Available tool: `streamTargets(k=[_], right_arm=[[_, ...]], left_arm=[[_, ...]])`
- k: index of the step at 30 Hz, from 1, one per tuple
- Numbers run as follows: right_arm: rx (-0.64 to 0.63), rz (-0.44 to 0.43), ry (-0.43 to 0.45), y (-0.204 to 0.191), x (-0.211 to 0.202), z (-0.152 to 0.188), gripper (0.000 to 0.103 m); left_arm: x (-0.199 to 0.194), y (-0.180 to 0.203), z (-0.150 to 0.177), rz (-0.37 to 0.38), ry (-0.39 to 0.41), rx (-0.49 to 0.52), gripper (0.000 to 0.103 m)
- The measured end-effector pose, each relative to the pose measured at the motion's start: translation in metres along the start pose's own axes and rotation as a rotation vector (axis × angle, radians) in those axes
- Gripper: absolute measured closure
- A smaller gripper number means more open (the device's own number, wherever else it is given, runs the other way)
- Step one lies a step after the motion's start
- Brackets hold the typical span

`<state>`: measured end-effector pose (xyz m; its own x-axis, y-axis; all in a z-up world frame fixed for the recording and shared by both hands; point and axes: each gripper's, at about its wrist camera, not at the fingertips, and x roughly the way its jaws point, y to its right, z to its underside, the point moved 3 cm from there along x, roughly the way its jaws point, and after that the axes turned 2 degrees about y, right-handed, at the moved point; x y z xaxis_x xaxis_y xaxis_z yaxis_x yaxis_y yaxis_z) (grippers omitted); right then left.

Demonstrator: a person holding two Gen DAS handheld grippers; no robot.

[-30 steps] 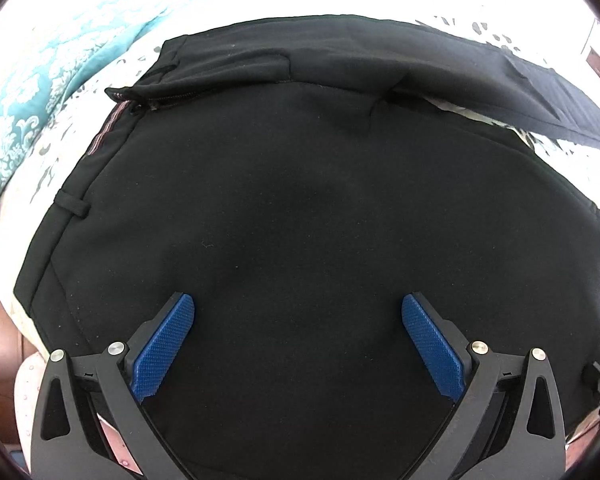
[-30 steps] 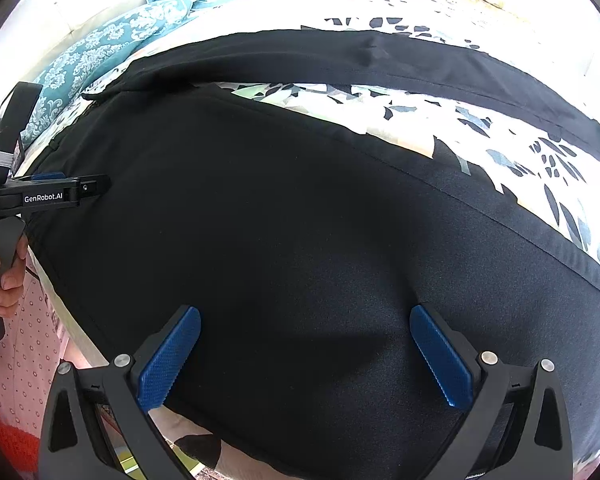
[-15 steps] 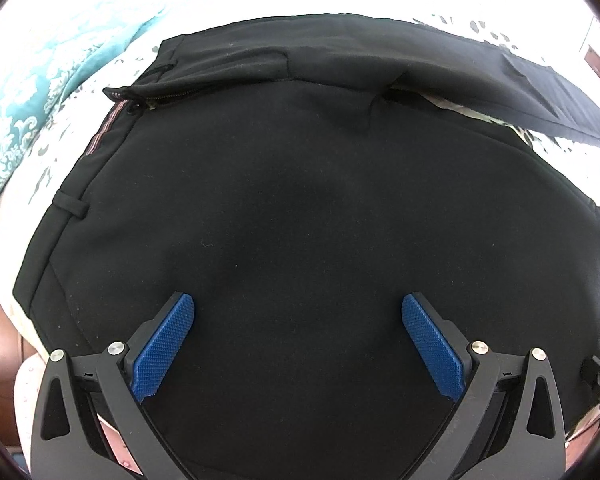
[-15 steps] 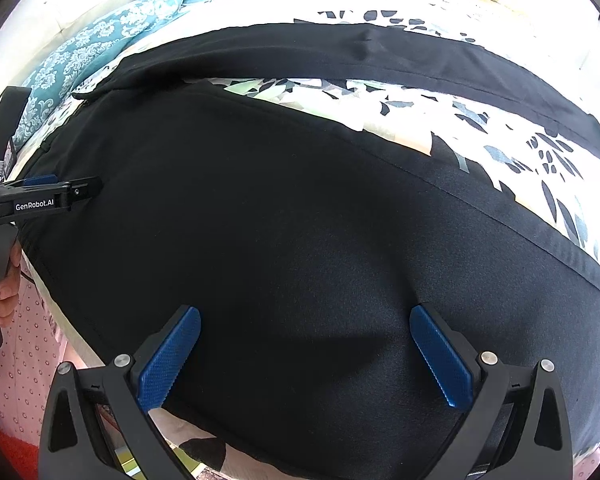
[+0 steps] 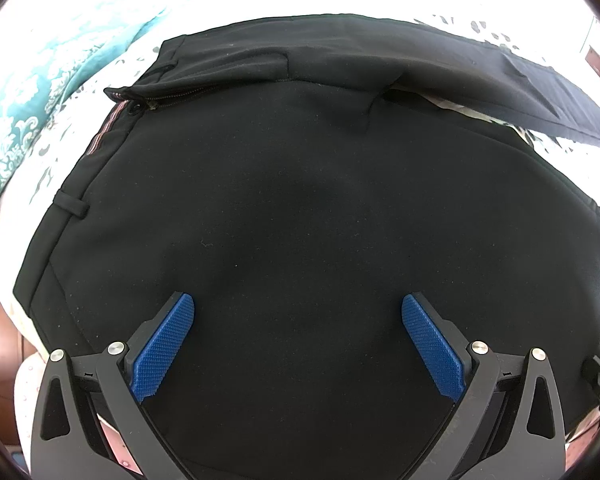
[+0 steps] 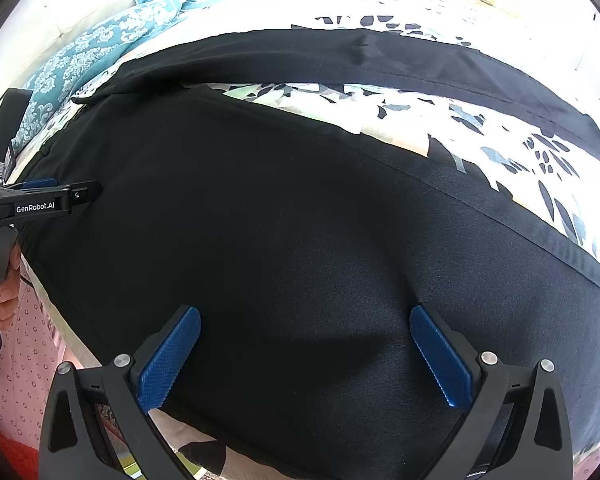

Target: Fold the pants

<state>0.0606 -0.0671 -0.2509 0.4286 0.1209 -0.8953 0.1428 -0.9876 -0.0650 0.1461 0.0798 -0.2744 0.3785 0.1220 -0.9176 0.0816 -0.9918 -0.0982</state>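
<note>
- Underneath everything, a floral-print bedspread [image 6: 412, 120] covers the bed, with a teal damask pillow [image 6: 84, 60] at its far left.
- Black pants [image 5: 300, 208] lie spread flat on the bedspread, waistband [image 5: 100, 140] to the left, the two legs parted so a wedge of print shows between them.
- Left gripper [image 5: 298, 344] hangs over the seat of the pants, its blue pads [image 5: 164, 344] wide apart, holding nothing.
- Right gripper [image 6: 304, 356] hangs over the near leg, likewise wide apart and empty.
- A hand [image 6: 0, 296] grips the left gripper's handle at the frame edge.
</note>
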Motion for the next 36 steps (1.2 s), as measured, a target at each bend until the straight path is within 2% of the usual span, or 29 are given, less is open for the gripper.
streamTargets(k=[16, 23, 25, 28, 32, 36], right_arm=[[0.002, 0.005, 0.016, -0.001, -0.003, 0.001, 0.0], [0.074, -0.059, -0.061, 0.02, -0.023, -0.001, 0.0], [0.127, -0.053, -0.053, 0.042, -0.032, 0.004, 0.0], [0.184, 0.002, -0.07, 0.086, -0.041, 0.012, 0.0], [0.317, 0.112, -0.099, 0.17, -0.051, 0.027, 0.0], [0.475, 0.163, -0.067, 0.26, -0.066, 0.043, 0.0]], left_arm=[[-0.001, 0.0, 0.001, 0.004, 0.006, -0.001, 0.001], [-0.012, -0.005, 0.009, 0.035, 0.057, -0.011, 0.0], [-0.016, -0.006, 0.013, 0.034, 0.06, -0.016, 0.0], [-0.021, -0.005, 0.018, 0.034, 0.061, -0.011, 0.0], [-0.025, -0.008, 0.021, 0.044, 0.059, -0.01, 0.0], [-0.025, -0.005, 0.024, 0.023, 0.056, -0.008, 0.0]])
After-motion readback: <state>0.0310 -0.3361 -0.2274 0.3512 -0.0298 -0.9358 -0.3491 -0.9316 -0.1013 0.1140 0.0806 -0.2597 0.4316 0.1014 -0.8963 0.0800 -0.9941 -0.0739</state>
